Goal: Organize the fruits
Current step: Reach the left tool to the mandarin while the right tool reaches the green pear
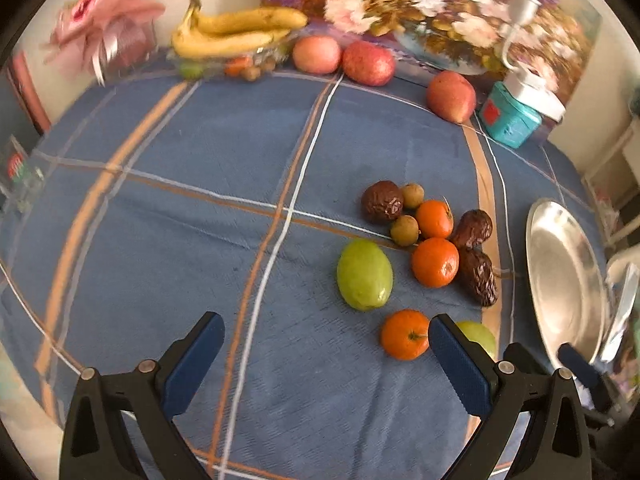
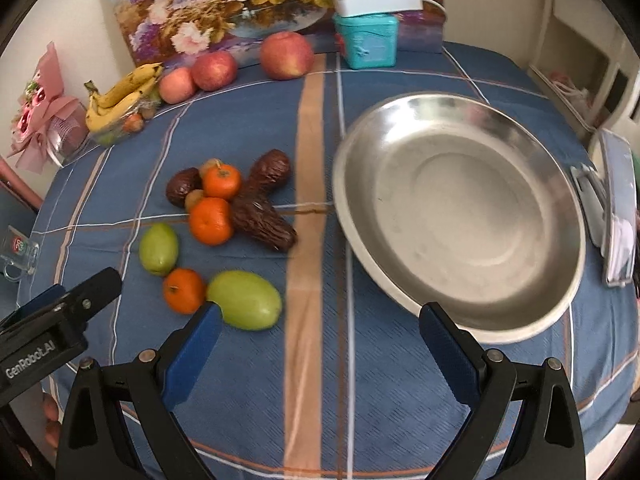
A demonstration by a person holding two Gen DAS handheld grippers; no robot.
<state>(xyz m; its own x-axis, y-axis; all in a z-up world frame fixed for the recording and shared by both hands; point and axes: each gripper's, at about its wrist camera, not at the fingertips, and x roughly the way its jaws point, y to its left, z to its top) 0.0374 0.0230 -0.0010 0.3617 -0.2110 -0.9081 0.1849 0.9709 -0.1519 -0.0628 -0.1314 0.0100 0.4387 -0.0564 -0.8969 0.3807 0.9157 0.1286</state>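
Note:
A cluster of small fruit lies on the blue checked tablecloth: three oranges (image 1: 435,262), two green fruits (image 1: 364,275), three wrinkled brown fruits (image 1: 382,201) and two small tan ones (image 1: 405,230). The same cluster shows in the right wrist view, with an orange (image 2: 211,220) and a green fruit (image 2: 245,299). An empty steel plate (image 2: 460,216) lies to the right of it; it also shows in the left wrist view (image 1: 564,276). My left gripper (image 1: 326,338) is open and empty above the cloth, near the closest orange (image 1: 405,334). My right gripper (image 2: 320,330) is open and empty, between the green fruit and the plate.
At the table's back are bananas on a glass dish (image 1: 236,32), three red apples (image 1: 368,63), a teal tin (image 1: 510,120) and a flower painting (image 2: 240,0). A pink bouquet (image 2: 40,112) and a glass mug (image 2: 18,256) sit at the left. A phone-like object (image 2: 616,216) lies right of the plate.

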